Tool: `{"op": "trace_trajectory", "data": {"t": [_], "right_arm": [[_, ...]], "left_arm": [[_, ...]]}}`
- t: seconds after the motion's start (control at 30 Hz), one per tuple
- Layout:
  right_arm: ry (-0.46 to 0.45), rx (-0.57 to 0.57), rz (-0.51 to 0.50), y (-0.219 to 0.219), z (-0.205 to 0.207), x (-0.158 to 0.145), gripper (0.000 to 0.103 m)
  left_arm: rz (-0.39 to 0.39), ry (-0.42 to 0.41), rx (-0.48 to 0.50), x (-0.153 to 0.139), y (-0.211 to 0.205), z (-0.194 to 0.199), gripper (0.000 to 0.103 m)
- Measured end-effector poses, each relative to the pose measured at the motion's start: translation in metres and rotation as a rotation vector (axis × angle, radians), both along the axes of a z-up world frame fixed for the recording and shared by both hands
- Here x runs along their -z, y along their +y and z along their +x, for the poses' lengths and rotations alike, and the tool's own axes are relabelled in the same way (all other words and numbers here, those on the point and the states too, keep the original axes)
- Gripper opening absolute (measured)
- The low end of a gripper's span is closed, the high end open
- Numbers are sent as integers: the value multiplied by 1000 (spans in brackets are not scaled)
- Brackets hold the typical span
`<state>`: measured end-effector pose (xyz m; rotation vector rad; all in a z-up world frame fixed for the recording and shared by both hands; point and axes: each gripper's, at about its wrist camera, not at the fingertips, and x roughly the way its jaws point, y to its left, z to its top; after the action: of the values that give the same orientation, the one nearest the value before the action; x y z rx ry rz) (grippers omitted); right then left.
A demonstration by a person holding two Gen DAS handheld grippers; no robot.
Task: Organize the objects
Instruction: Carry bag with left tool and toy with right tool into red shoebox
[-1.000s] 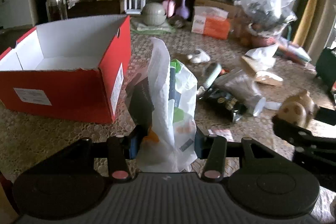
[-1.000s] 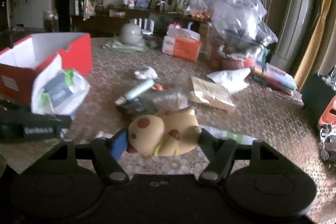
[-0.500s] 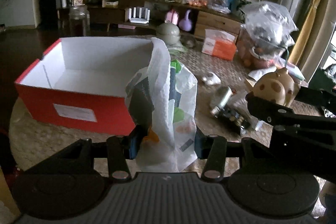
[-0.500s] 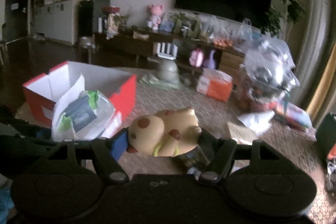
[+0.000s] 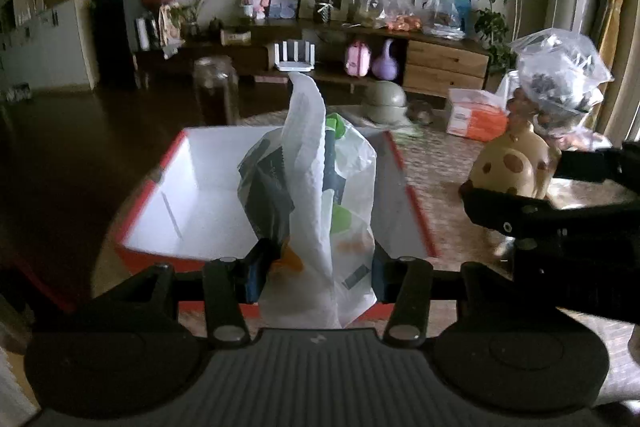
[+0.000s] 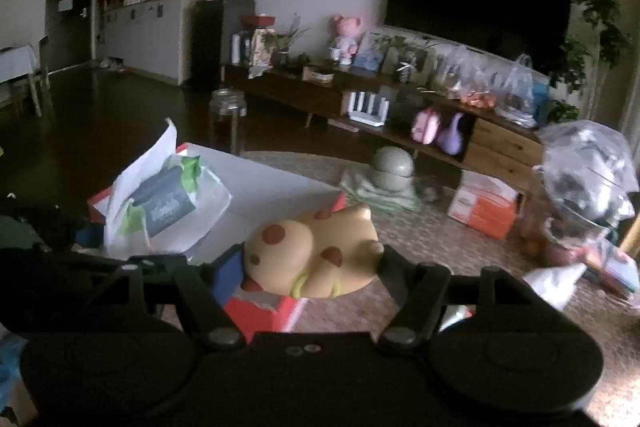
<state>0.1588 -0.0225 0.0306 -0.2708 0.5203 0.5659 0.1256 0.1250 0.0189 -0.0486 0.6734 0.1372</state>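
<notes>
The left gripper [image 5: 316, 267] is pinched on a white plastic bag [image 5: 316, 195] of packaged goods, blue pads bearing on both sides of the bag's lower part. The bag stands upright between the fingers, its top flap pointing up. It hangs over the open red box [image 5: 412, 195], above the box's near wall. The box interior is white; its floor shows bare on the left side.

The right gripper [image 6: 312, 267] is clamped on a tan spotted toy [image 6: 312, 251], a rounded figure with brown patches. The toy lies on its side between the fingers and is held off the surface. In the right wrist view it sits above the near right corner of the red box [image 6: 280, 311]. In the left wrist view the same toy [image 5: 512, 167] appears just beyond the box's right edge, with the right gripper [image 5: 532, 203] beneath it.

The box rests on a patterned rug [image 5: 440, 171]. Farther back on the rug stand a grey-green lidded pot [image 5: 386, 103] and an orange-and-white carton [image 5: 476, 119]. A clear plastic bag [image 5: 560, 67] of dark items stands toward the right edge. A glass jar [image 6: 228, 119] stands on the dark floor beyond the far left corner of the box.
</notes>
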Motion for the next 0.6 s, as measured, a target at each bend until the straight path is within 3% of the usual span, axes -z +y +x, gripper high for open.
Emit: {"op": "trace_trajectory", "data": {"t": [0.17,0.2,0.37,0.6], "right_arm": [[27,-31,-17,38,19,4,70],[37,-33,-17,43,23,5,71],[89,-67,-36,69,46,19,71],[117,-113,-143,103,68,47,71]], "left_arm": [[26,27,8,3,33,21,49],[30,32,-28,4,40,26,49],[15,108,65,15,73,58,49],[45,211,100,41,104,104,49]]}}
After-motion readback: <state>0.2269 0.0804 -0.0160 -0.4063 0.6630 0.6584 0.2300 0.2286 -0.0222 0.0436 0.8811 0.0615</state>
